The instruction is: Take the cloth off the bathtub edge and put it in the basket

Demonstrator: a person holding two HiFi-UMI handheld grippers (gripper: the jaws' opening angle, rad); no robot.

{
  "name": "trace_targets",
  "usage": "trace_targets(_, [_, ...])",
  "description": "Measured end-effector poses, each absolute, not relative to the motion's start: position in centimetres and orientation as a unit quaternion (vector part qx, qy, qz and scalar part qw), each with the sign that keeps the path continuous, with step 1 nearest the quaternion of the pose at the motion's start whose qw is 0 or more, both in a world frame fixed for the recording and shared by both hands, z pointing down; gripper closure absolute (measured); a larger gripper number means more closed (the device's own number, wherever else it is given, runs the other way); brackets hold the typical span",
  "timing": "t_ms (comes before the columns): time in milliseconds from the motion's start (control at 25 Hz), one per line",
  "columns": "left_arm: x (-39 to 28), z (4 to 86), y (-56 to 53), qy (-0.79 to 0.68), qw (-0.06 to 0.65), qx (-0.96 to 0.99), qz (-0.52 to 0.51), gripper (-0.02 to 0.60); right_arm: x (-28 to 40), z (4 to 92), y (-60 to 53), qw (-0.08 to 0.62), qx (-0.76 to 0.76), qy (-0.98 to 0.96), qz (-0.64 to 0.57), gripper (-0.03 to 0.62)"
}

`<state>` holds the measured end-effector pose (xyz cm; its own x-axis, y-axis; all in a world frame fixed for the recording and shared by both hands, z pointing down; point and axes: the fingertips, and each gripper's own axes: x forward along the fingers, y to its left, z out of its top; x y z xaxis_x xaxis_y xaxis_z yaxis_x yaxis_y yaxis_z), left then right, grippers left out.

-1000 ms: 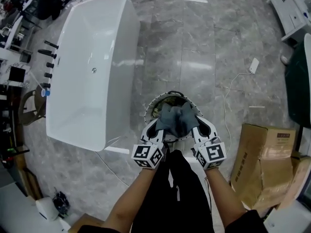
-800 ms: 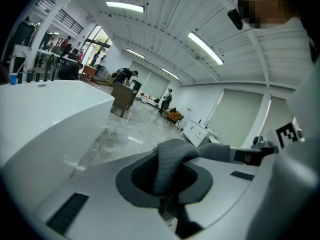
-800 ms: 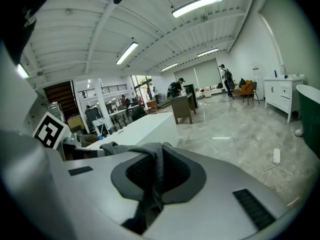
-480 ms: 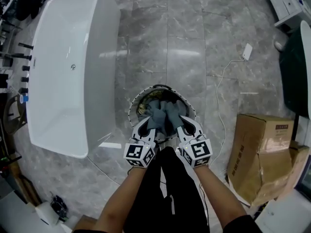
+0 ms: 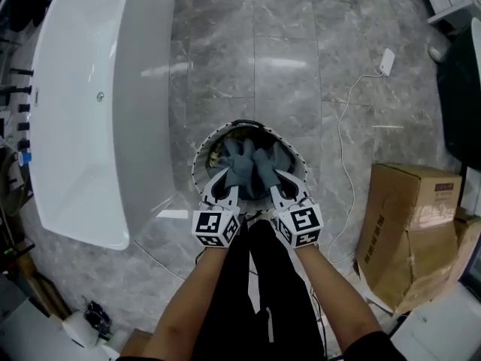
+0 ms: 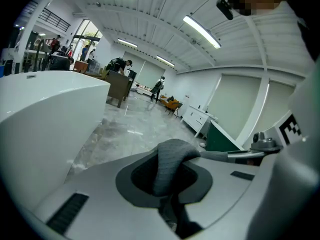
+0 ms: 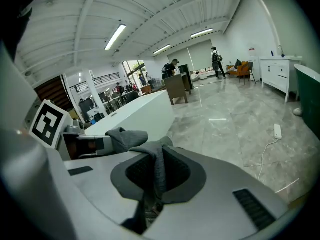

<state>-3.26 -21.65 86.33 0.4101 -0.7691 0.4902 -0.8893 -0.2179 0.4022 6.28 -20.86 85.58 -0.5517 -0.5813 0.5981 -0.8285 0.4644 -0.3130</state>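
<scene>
A grey cloth [image 5: 249,170] hangs bunched between my two grippers, right over the round basket [image 5: 201,165] on the floor. My left gripper [image 5: 234,176] is shut on the cloth's left part, and a grey fold [image 6: 170,161] sticks up from between its jaws. My right gripper [image 5: 264,173] is shut on the right part, with cloth [image 7: 156,161] pinched in its jaws. The white bathtub [image 5: 83,119] stands to the left, and no cloth shows on its edge.
A cardboard box [image 5: 409,228] sits on the floor at the right. A white cable and plug [image 5: 387,60] lie on the grey tiles beyond the basket. Dark fittings line the far left by the tub. The person's legs [image 5: 255,299] are directly below the grippers.
The view has shifted so the tub sits further left. Both grippers have moved forward with the cloth, now further over the basket's opening.
</scene>
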Motion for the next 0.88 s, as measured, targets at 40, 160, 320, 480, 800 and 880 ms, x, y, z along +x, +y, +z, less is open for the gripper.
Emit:
trace_targets(40, [-3.1,87.0,-21.6,-0.533,0.324,0.775,0.097,0.538,6.1,86.2,-20.9,0.214,0.426,-0.828,0.295,0.556])
trace_targets(160, [-2.7,89.4,-21.2,-0.52,0.334,0.779,0.111,0.538,5.6,88.1,-20.9,0.23,0.426,-0.825,0.292,0.556])
trace_targets(320, [-1.7,91.8,-20.3,-0.493,0.334,0.791,0.14,0.537,5.6,90.4,-20.3,0.255,0.416,-0.824,0.287,0.556])
trace_targets(480, [-2.1,94.0,-20.0,-0.483,0.361,0.782,0.158,0.511,5.3,92.3,-19.6,0.278,0.394,-0.819,0.309,0.556])
trace_targets(800, [-3.0,95.6,-20.0,-0.484,0.388,0.764,0.175,0.429,5.3,93.5,-19.7,0.298,0.398,-0.803,0.329,0.516])
trace_targets(880, [-3.2,95.9,-19.8,-0.49,0.392,0.758,0.178,0.403,5.6,93.9,-19.7,0.303,0.407,-0.793,0.337,0.468])
